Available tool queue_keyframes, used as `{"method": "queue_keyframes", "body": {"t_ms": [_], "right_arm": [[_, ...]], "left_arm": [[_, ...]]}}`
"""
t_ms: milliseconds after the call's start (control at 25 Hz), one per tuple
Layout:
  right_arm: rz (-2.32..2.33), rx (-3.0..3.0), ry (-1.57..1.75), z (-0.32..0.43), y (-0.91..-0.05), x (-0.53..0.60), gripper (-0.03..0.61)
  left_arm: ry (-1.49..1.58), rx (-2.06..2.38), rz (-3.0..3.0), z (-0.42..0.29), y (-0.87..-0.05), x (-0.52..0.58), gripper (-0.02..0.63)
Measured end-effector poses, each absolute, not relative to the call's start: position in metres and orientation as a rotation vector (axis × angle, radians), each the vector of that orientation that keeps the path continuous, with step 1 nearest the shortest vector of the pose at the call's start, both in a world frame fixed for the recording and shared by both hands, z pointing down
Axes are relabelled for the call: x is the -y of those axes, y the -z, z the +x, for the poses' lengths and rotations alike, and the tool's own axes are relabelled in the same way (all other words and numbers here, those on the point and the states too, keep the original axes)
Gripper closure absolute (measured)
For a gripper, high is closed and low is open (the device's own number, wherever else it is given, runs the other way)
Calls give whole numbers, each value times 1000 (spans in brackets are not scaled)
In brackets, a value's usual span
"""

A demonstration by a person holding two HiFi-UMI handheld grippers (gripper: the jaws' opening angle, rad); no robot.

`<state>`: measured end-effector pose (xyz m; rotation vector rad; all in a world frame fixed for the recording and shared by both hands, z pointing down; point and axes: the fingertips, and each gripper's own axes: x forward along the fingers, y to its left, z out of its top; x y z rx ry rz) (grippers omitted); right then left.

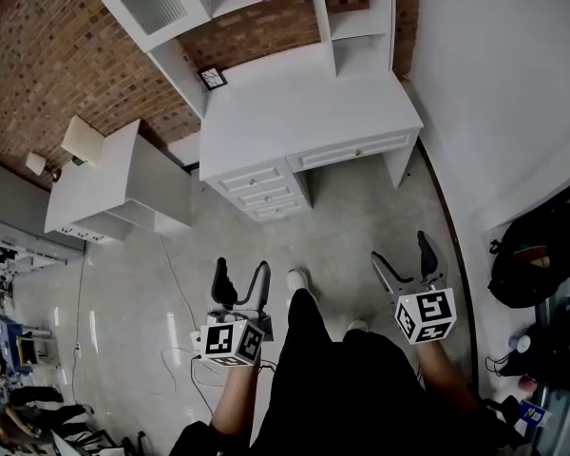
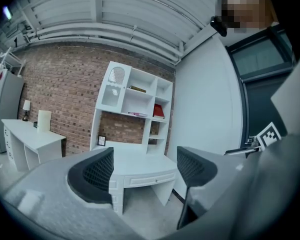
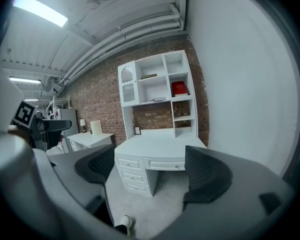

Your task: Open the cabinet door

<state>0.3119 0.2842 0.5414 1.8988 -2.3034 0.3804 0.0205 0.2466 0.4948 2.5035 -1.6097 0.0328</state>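
No legible text or labels

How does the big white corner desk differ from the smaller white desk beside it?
The big white corner desk carries a shelf hutch; the smaller white desk bears a lamp and pale board instead. The big one adjoins the white wall; the smaller doesn't. Both back onto brick.

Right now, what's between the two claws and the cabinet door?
Head view: bare floor, then the white desk. The cabinet door sits above it. The left claw and right claw are open.
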Motion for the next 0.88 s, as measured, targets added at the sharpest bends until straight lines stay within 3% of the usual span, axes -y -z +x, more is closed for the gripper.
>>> {"method": "queue_keyframes", "body": {"t_ms": [520, 880], "right_arm": [[1815, 2251, -336, 268, -532, -150, 155], [1814, 2230, -314, 211, -513, -44, 156]], "left_arm": [[58, 1547, 2501, -6, -499, -102, 233], [84, 1529, 2504, -64, -480, -7, 233]]}}
